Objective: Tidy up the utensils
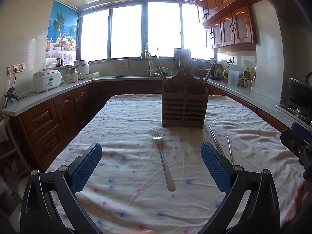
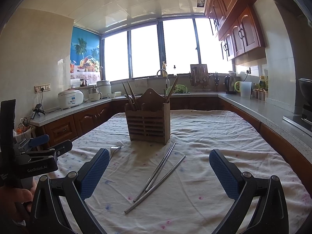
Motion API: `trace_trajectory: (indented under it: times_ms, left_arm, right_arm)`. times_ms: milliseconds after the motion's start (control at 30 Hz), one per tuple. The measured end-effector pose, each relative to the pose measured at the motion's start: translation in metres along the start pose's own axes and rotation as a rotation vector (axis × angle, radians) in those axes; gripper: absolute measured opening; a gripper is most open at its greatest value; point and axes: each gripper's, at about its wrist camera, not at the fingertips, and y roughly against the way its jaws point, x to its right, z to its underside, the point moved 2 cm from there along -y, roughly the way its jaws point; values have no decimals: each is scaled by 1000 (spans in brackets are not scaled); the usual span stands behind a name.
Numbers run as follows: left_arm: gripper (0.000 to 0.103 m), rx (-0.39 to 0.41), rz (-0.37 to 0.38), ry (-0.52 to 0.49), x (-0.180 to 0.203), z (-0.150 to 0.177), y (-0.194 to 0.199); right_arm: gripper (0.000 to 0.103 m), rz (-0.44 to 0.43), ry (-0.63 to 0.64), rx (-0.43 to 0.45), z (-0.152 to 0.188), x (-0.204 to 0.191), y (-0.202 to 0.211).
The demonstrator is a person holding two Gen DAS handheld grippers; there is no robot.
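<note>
Left claw (image 1: 151,156) wide, steel fork (image 1: 163,161) flat

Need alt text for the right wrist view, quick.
Open right tongs hover over metal chopsticks lying on the tablecloth, with a wooden holder behind them. A fork peeks out at left.

Bright windows (image 1: 126,31) glare behind the grey counter (image 1: 48,95); reddish wooden cabinets (image 1: 230,29) hang right, white tiles (image 2: 109,5) overhead.
</note>
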Motion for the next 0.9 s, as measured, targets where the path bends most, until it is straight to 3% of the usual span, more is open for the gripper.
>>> trace_trajectory:
  times_ms: [900]
  left_arm:
    - [103, 2, -2, -3, 1, 1, 0]
  right_arm:
    - [103, -3, -8, 10, -4, 5, 1]
